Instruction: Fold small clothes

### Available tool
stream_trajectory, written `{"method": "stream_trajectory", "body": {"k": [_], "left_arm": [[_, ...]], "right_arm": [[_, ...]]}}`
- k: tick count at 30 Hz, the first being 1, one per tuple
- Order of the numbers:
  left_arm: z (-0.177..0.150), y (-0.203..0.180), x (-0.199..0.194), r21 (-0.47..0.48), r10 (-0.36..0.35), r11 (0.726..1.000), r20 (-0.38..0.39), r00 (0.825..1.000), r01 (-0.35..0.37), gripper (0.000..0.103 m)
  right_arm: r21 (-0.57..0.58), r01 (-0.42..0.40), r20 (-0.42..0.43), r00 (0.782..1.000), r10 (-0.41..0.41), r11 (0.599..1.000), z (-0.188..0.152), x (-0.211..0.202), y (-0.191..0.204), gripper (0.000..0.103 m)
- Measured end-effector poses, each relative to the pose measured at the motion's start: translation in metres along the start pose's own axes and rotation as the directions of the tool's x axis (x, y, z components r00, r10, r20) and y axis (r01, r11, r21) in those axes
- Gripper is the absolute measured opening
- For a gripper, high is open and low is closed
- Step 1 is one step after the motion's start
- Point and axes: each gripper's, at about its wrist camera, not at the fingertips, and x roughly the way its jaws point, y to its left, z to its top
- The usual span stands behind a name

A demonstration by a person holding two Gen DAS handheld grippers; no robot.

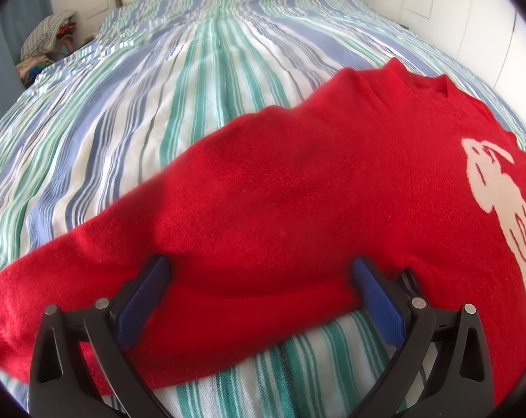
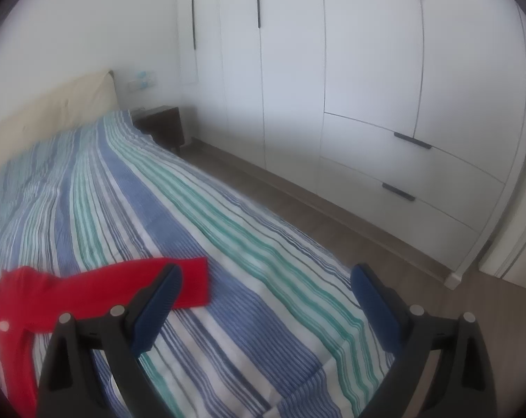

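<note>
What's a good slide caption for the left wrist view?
Open left gripper straddling the red knitted sweater's sleeve on the striped bedspread.

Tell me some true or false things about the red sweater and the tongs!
1. The red sweater lies on a striped bed cover. True.
2. The sweater has a white picture on it. True.
3. The left tongs are shut. False: they are open around a sleeve.
4. The right tongs hold the sweater. False: open, holding nothing.
5. The wardrobe is black. False: it is white.
</note>
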Motion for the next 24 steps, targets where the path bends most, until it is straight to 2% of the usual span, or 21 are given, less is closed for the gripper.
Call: {"method": "stream_trajectory", "body": {"k": [19,24], "left_arm": [[0.0,0.0,0.0,0.0,0.0,1.0,0.0,1.0,0.0,0.103],[0.0,0.0,0.0,0.0,0.0,1.0,0.0,1.0,0.0,0.103]], "right_arm": [[0.042,0.008,-0.004,1.0,-0.007,0.999,-0.001,0.0,-0.008,0.096],[0.078,0.018,-0.03,0.999,-0.015,0.997,0.0,0.005,-0.014,0.097]]}}
